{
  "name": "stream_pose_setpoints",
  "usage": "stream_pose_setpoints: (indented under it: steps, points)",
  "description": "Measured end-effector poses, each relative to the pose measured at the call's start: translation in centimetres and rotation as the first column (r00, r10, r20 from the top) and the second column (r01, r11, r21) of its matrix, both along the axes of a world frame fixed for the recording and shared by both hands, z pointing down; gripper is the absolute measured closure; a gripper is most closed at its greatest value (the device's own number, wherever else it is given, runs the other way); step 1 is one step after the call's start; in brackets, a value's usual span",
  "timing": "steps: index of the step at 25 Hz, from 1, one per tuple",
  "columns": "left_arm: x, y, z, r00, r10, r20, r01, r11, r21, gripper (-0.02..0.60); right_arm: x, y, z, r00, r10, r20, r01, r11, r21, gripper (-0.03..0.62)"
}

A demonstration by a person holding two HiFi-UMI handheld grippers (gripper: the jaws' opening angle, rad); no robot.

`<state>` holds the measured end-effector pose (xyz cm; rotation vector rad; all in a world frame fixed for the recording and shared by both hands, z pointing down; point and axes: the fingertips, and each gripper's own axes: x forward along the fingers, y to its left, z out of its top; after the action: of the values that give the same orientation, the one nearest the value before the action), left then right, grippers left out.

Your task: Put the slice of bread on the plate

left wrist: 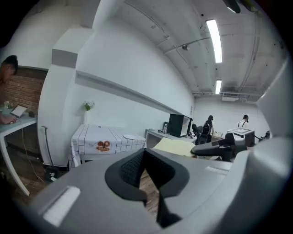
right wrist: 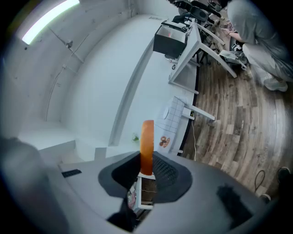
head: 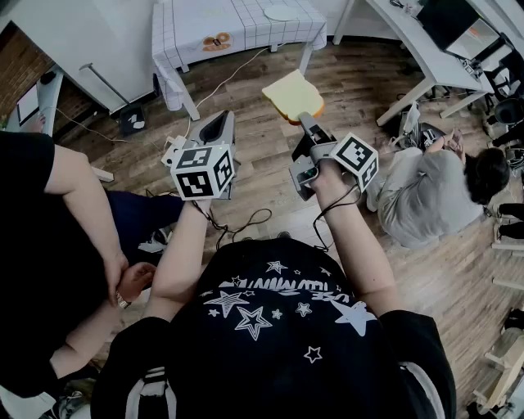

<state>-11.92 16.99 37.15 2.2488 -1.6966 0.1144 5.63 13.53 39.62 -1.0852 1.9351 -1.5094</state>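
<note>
A slice of bread (head: 293, 96) with a brown crust is clamped flat in my right gripper (head: 304, 121), held in the air over the wooden floor. In the right gripper view the bread (right wrist: 147, 145) shows edge-on between the pads, with the right gripper (right wrist: 145, 172) shut on it. Beside it on the left, my left gripper (head: 216, 131) holds nothing, and its jaws stand together with only a thin slit between them (left wrist: 150, 180). A white plate (head: 282, 12) lies on the checked-cloth table (head: 188, 29) farther ahead. The left gripper view also takes in the plate (left wrist: 129, 136) and the bread (left wrist: 176, 146).
A small orange item (head: 217, 41) lies on the table's near left side. One person sits on the floor at right (head: 426, 192) and another stands close at left (head: 57, 245). White desks (head: 422, 49) line the right side, and cables (head: 237, 223) trail over the floor.
</note>
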Motion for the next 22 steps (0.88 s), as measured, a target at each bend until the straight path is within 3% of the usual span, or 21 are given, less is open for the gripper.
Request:
stream_pose_setpoints:
  steps: [5, 18, 22]
  points:
    - [-0.4, 0.2, 0.1, 1.0, -0.02, 0.002, 0.02, 1.0, 0.002, 0.572, -0.5, 0.6, 0.2, 1.0, -0.014, 0.004, 0.014, 1.0, -0.009, 0.508]
    - [1.3, -1.7, 1.1, 0.999, 0.047, -0.014, -0.047, 0.998, -0.038, 0.572, -0.2, 0.2, 0.2, 1.0, 0.006, -0.004, -0.006, 1.0, -0.023, 0.508]
    - [4.2, -0.9, 1.1, 0.997, 0.07, -0.017, -0.07, 0.998, 0.004, 0.572, 2.2, 1.1, 0.5, 1.0, -0.002, -0.017, 0.002, 1.0, 0.008, 0.508]
